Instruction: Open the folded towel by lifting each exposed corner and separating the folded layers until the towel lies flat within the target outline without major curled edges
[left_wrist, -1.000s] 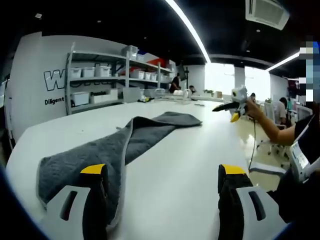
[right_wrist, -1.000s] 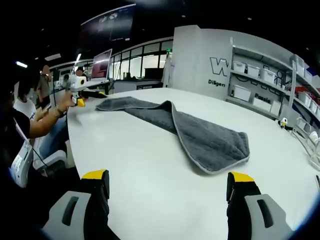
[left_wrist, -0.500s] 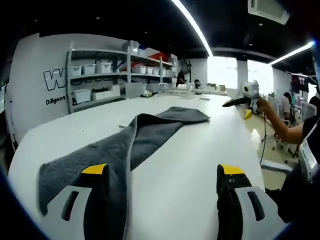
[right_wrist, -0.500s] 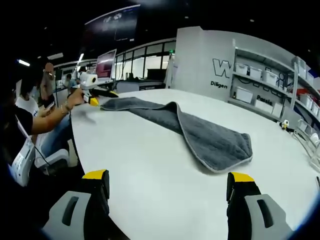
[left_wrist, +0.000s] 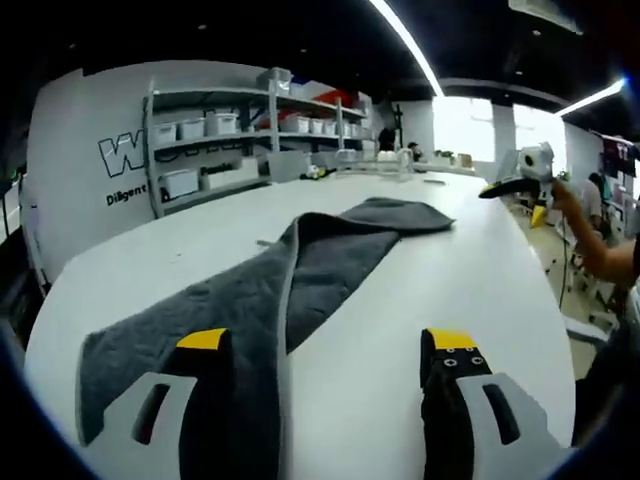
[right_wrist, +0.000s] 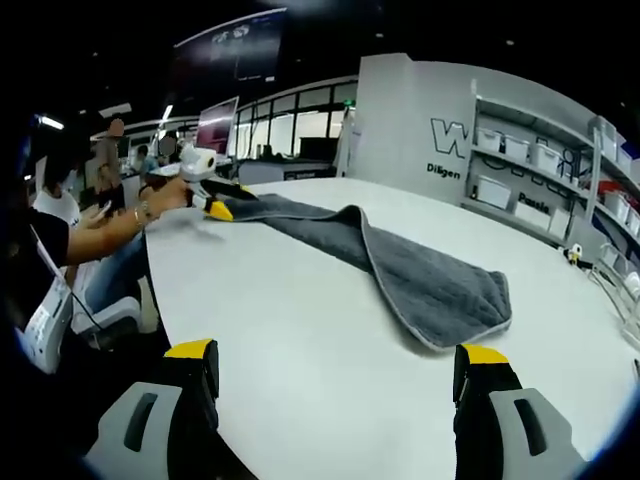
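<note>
Towel (left_wrist: 300, 275) still folded into long strip on white counter (left_wrist: 420, 290), long axis running away from left gripper (left_wrist: 325, 345). Near end right under its left jaw, so left is closer. Right gripper (right_wrist: 330, 355) low at counter edge, towel ahead, well apart. Both jaws wide open, holding nothing.

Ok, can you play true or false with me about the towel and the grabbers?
1. The towel is grey. True.
2. The towel lies flat and fully opened. False: it is folded lengthwise, one layer lapped over the other.
3. The right hand-held gripper is open. True.
4. The left hand-held gripper grips the towel. False: its jaws stand open, the towel unpinched.
5. The table is white. True.
</note>
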